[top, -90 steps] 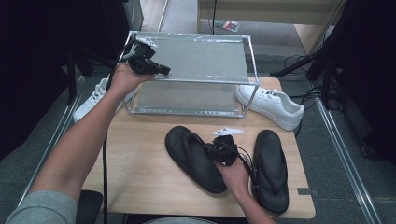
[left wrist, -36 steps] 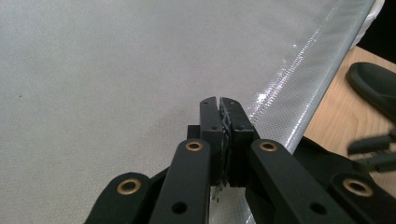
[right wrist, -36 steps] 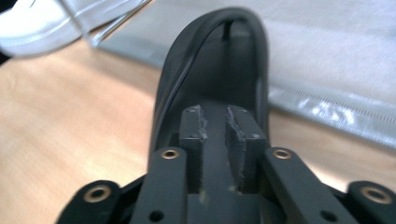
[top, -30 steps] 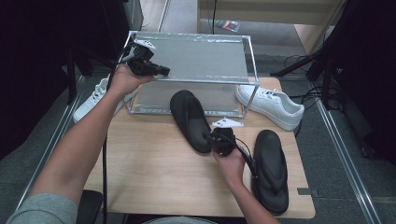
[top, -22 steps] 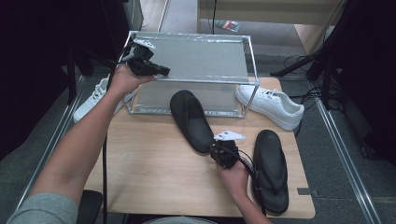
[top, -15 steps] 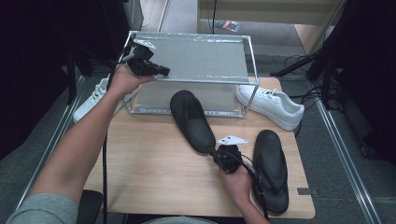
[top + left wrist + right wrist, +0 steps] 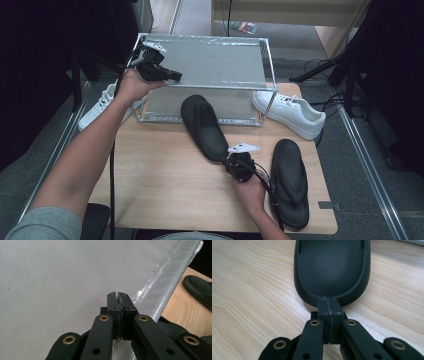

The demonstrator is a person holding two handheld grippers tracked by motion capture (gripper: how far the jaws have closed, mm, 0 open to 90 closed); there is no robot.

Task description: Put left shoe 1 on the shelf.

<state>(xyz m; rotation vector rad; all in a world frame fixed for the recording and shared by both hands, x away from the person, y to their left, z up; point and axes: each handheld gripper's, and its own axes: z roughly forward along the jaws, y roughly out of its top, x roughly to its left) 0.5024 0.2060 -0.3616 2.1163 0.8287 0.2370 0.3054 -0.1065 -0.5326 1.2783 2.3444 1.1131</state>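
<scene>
A black slipper (image 7: 202, 125) lies at an angle on the wooden table (image 7: 155, 175), its toe under the wire shoe rack (image 7: 215, 62). My right gripper (image 7: 226, 161) is shut, its tips (image 7: 328, 298) right at the rim of the slipper's heel (image 7: 332, 270), with nothing between the jaws. A second black slipper (image 7: 290, 182) lies to the right of that hand. My left gripper (image 7: 176, 76) is held high at the rack's left corner. It is shut, with its tips (image 7: 117, 293) over the grey mesh top shelf (image 7: 62, 272) near the front rail.
One white sneaker (image 7: 292, 112) sits at the rack's right end, on the table's back corner. Another white sneaker (image 7: 100, 102) lies left of the rack, off the table's edge. Dark furniture and cables surround the table.
The first slipper has gone from the table's front to the rack, toe under it. In the last second my right gripper drew back toward me and sank behind the heel. The left hand stayed put.
</scene>
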